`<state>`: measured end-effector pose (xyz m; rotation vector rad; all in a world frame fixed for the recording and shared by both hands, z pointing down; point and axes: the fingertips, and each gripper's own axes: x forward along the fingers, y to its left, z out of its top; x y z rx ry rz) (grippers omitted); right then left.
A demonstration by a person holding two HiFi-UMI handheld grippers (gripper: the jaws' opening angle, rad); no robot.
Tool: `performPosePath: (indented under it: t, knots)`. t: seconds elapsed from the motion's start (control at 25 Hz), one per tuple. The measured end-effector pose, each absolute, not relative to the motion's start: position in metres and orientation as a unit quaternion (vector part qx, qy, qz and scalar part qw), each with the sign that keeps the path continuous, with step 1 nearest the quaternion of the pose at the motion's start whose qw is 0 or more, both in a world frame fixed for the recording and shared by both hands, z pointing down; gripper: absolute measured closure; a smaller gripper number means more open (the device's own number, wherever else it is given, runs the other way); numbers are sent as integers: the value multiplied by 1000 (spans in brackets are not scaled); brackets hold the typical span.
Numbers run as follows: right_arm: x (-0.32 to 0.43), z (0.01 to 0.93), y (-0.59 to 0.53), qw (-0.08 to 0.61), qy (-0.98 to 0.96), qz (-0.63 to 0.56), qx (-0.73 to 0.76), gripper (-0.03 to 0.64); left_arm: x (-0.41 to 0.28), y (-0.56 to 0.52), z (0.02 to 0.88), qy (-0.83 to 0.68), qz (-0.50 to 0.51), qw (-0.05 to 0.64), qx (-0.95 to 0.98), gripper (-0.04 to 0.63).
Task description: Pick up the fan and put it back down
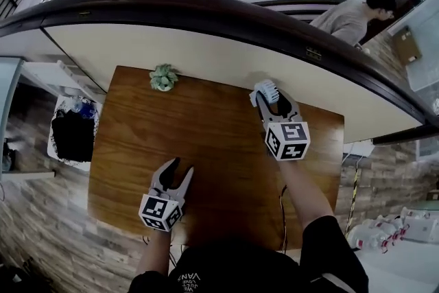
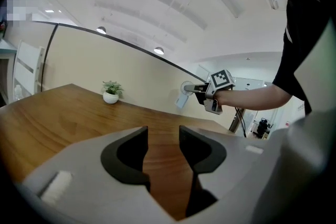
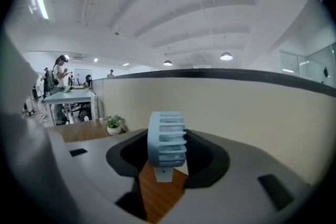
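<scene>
Clamping the fan (image 3: 166,139) — right gripper (image 1: 269,97).

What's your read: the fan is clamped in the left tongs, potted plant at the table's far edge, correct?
No. The right gripper view shows the fan clamped in the right tongs; the left tongs are open and empty. The potted plant is at the far edge of the table.
</scene>
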<state>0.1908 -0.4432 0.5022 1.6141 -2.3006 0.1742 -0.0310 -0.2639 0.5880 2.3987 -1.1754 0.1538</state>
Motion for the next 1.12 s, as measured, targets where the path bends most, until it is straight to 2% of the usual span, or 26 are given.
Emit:
performPosePath:
  t: [0.28, 0.52, 1.12]
  knots:
    - [90, 512, -476, 159, -855, 53, 491, 428, -82, -259, 598, -471, 52, 238, 848, 423]
    - [35, 527, -494, 164, -876, 49, 451, 428, -114, -254, 607, -501, 47, 244, 829, 423]
    - [-1, 574, -513, 207, -882, 55, 421, 428, -128, -253, 621, -503, 41, 249, 827, 423]
